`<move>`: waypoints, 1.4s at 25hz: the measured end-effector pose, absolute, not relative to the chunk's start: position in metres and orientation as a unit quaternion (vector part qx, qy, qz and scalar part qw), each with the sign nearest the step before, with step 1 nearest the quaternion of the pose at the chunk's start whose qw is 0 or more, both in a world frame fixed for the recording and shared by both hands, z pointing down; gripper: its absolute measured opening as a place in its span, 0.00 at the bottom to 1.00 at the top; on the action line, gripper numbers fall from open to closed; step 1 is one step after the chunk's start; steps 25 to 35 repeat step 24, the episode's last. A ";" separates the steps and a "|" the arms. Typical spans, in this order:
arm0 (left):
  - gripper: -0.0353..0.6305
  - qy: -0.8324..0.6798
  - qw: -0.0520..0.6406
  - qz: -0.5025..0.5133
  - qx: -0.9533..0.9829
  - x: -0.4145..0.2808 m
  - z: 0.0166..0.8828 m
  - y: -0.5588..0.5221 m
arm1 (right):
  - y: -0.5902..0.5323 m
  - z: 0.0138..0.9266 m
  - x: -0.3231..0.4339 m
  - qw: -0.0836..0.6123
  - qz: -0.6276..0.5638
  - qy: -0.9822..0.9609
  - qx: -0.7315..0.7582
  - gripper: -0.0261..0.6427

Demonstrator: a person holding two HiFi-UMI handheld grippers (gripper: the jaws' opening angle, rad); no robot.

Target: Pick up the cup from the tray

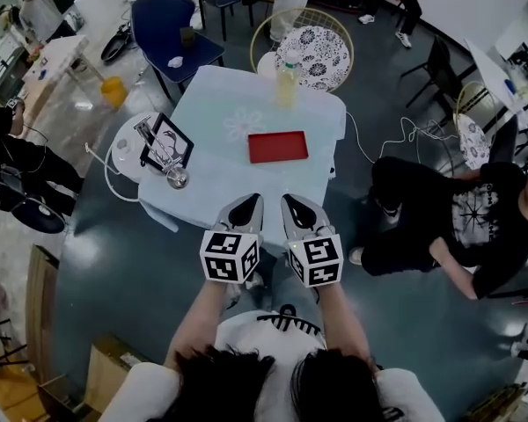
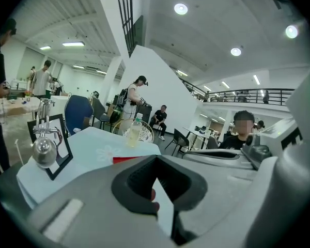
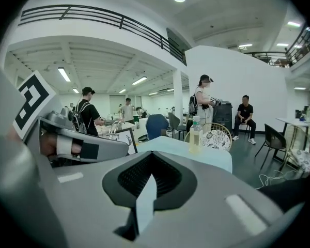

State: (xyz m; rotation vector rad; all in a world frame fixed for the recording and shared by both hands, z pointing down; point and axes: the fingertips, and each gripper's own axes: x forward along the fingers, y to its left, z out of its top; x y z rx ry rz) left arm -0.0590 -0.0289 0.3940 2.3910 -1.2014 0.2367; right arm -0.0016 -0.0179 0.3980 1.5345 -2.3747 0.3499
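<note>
Left gripper view: tongs (image 2: 156, 181) partly hide red tray (image 2: 125, 159).

One table (image 1: 220, 187), one red tray (image 1: 278, 147), one bottle (image 1: 287, 81), one framed picture (image 1: 168, 141), one shiny metal object (image 1: 177, 179).

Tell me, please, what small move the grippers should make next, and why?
Probably move the right gripper forward over the table toward the red tray, opening its jaws. It and the left gripper hover at the table's near edge, jaws nearly together, holding nothing. I see no cup on the tray, so check first.
</note>
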 end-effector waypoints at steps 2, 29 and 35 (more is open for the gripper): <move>0.05 -0.436 0.223 0.085 0.868 -0.059 0.394 -0.026 | -0.016 0.397 -0.003 0.146 0.119 -0.826 0.532 0.08; 0.05 -0.429 0.202 0.099 0.875 -0.037 0.391 -0.017 | -0.010 0.390 0.011 0.146 0.117 -0.822 0.538 0.08; 0.05 -0.429 0.202 0.099 0.875 -0.037 0.391 -0.017 | -0.010 0.390 0.011 0.146 0.117 -0.822 0.538 0.08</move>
